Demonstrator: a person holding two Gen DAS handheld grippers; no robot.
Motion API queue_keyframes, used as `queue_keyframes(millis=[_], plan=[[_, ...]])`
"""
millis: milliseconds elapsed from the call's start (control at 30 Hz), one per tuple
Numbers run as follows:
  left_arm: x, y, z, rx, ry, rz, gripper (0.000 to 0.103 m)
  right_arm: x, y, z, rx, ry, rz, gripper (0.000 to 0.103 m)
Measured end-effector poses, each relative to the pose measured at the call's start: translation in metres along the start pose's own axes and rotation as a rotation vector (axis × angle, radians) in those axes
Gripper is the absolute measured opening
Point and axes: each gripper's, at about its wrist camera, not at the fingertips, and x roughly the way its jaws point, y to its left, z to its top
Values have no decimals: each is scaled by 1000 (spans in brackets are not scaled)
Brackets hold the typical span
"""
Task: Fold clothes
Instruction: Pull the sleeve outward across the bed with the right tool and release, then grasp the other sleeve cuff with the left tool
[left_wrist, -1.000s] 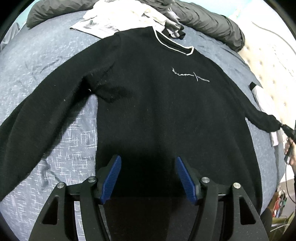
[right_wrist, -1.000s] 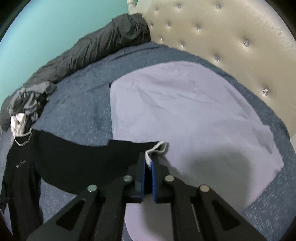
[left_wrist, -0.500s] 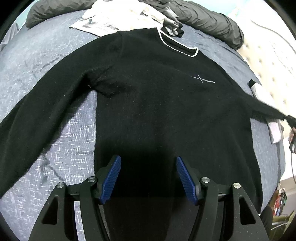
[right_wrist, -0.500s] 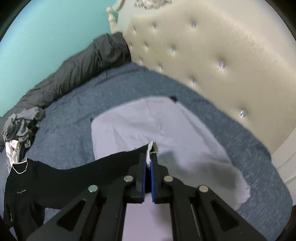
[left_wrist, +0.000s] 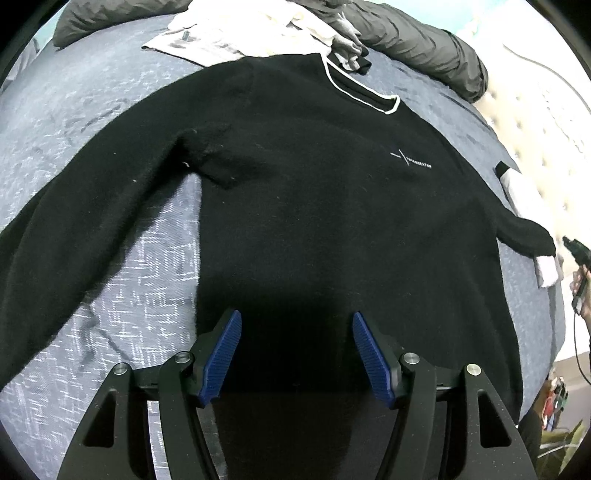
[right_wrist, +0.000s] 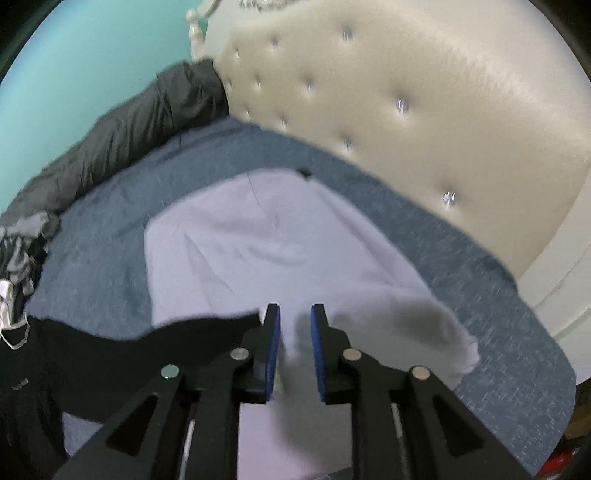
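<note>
A black sweater (left_wrist: 314, 206) with a white-trimmed neck lies flat, front up, on the blue bed, both sleeves spread out. My left gripper (left_wrist: 297, 350) hangs open over its hem with nothing between the blue pads. In the right wrist view the sweater's right sleeve (right_wrist: 147, 354) lies across a pale lilac cloth (right_wrist: 266, 251). My right gripper (right_wrist: 294, 347) stands open just past the sleeve's cuff, holding nothing. In the left wrist view that right gripper (left_wrist: 576, 251) shows small at the far right edge, beyond the cuff.
A pile of white and grey clothes (left_wrist: 258, 29) and a dark grey duvet (left_wrist: 413, 40) lie along the far side of the bed. A cream tufted headboard (right_wrist: 424, 110) rises on the right. Blue bedspread (left_wrist: 92, 103) shows left of the sweater.
My right gripper has opened and let go of the sleeve cuff, which now lies on the lilac cloth. The sleeve was pulled taut outward before that. The left gripper stayed still.
</note>
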Motion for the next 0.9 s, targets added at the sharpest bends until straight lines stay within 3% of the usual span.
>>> queue_keyframes(millis=[100, 367, 500, 767, 900], plan=[[-5, 5, 5, -12, -13, 2, 67, -8, 35, 4, -70, -22, 73, 38], [-33, 37, 12, -56, -50, 20, 69, -9, 150, -25, -179, 53, 322, 38], [-49, 61, -2, -111, -49, 18, 72, -17, 197, -61, -189, 121, 444, 39], [-60, 58, -39, -124, 27, -60, 73, -45, 237, -139, -227, 296, 554, 43], [-65, 50, -62, -93, 67, -65, 73, -60, 247, -175, -262, 376, 583, 43]])
